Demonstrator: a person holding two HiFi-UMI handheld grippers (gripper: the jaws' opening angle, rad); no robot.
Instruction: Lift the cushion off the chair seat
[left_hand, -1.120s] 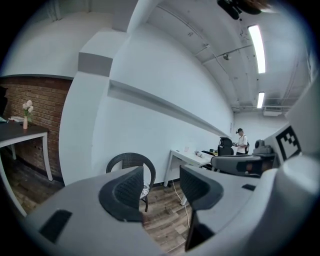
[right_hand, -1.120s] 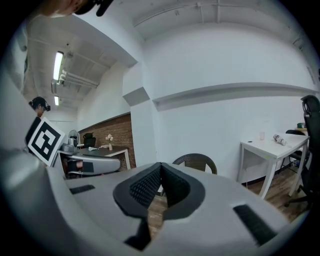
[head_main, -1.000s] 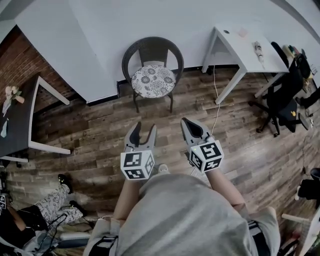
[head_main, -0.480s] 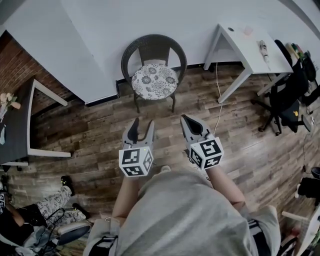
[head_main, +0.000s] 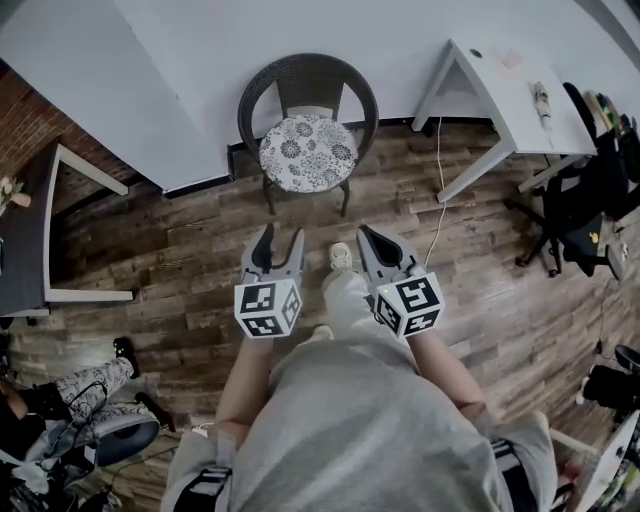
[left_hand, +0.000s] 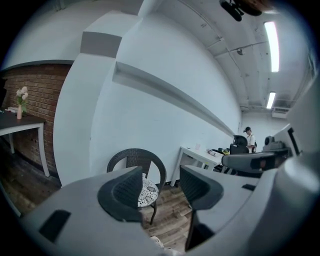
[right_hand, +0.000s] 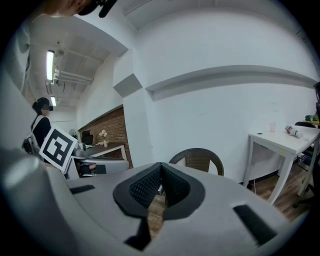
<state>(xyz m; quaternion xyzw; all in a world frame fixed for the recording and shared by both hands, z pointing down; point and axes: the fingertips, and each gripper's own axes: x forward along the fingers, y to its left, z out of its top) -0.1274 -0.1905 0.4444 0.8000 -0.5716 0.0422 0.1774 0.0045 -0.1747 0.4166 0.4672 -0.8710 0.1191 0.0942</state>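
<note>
A round floral cushion (head_main: 308, 152) lies on the seat of a dark wicker chair (head_main: 307, 88) against the white wall. Both grippers hang over the wooden floor well short of the chair. My left gripper (head_main: 278, 239) is open and empty; through its jaws I see the chair (left_hand: 150, 161) and a sliver of the cushion (left_hand: 147, 192). My right gripper (head_main: 376, 240) is shut with nothing in it, and the chair's back (right_hand: 200, 157) rises just beyond its tips.
A white table (head_main: 505, 90) stands right of the chair, with a cable on the floor below. A black office chair (head_main: 580, 215) is far right. A dark table (head_main: 30, 235) sits left by the brick wall. My foot (head_main: 340, 257) shows between the grippers.
I have stepped forward; the chair sits a little closer under the grippers. A foot now appears between them. The left jaws stay open, the right stay shut.
</note>
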